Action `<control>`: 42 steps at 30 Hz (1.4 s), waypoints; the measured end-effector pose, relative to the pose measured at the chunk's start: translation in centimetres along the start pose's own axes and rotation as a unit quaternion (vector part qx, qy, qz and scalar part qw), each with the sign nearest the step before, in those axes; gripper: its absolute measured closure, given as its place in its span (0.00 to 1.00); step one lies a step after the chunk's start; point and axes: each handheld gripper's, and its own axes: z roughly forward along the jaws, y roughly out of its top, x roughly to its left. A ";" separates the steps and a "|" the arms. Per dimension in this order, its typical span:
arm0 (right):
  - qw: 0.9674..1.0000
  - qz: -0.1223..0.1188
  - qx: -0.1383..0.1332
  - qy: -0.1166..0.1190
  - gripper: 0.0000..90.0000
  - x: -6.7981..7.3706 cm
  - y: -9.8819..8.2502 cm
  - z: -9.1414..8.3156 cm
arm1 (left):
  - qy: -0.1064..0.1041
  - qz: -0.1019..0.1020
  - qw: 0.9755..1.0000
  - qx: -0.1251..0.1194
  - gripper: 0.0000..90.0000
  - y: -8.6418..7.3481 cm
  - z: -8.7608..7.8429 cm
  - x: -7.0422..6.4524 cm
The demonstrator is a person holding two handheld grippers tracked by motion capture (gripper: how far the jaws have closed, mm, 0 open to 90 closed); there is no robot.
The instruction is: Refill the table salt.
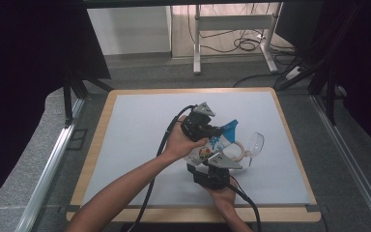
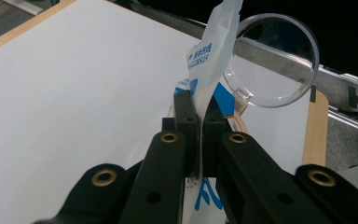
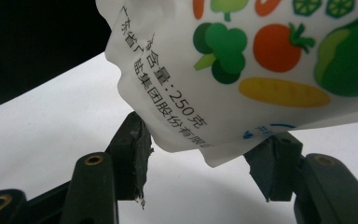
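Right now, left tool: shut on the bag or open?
Shut on the bag: the left tool pinches its white edge between both jaws.

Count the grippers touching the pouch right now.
1. The left gripper is clamped on the pouch near its top edge. The right gripper is open, its jaws either side of the pouch's lower corner, not pressing.

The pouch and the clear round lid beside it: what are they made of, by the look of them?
The pouch looks like glossy printed plastic film: it creases and bends where the left gripper pinches it. The clear round lid looks like rigid transparent plastic, since the background shows through it and its rim catches light.
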 end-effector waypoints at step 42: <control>0.998 0.040 -0.043 0.005 0.51 0.4 0.6 0.4 | 0.013 0.047 0.994 0.100 1.00 3.3 1.8 -0.8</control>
